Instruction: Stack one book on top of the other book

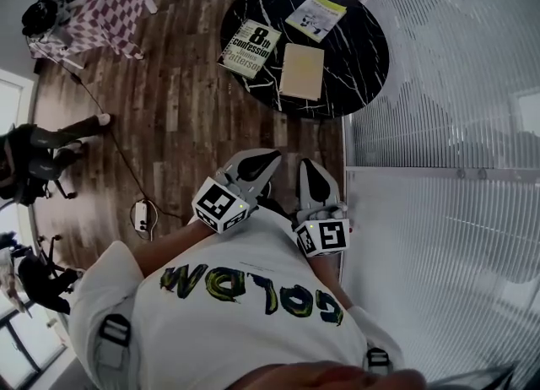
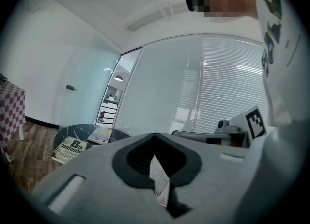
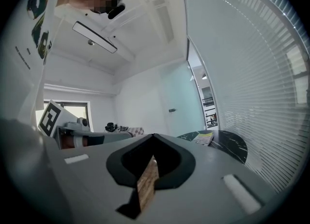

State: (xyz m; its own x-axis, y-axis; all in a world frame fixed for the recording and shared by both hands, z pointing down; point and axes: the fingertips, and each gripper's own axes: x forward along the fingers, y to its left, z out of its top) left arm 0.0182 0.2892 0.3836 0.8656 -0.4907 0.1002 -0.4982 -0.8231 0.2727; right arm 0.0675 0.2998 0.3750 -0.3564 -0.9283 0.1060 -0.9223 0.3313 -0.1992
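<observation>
Books lie singly on the round black marbled worktop (image 1: pixel 363 59) in the head view: the "8th Confession" paperback (image 1: pixel 251 49) at its left edge, a plain tan book (image 1: pixel 302 71) just beside it towards the near edge, and a yellow-green booklet (image 1: pixel 316 16) at the far side. None lies on another. Both grippers are held low before the person's white shirt (image 1: pixel 245 295), well short of the worktop, over the wooden floor (image 1: pixel 177 101). The left gripper (image 1: pixel 263 163) and right gripper (image 1: pixel 312 173) sit close together, each pointing towards the worktop. A white power strip (image 1: pixel 141 215) lies on the floor to the left, a checked tablecloth (image 1: pixel 114 0) shows at the far left corner, and a glass wall with blinds (image 1: pixel 439 67) runs along the right.

From the left gripper view, its jaws are pressed together with nothing between them. The worktop shows far off at the lower left, with the paperback on its near edge and the booklet behind it. The right gripper appears alongside.

From the right gripper view, its jaws are likewise closed on nothing. The worktop lies ahead to the right, the booklet visible on it, and the left gripper shows at the left.
</observation>
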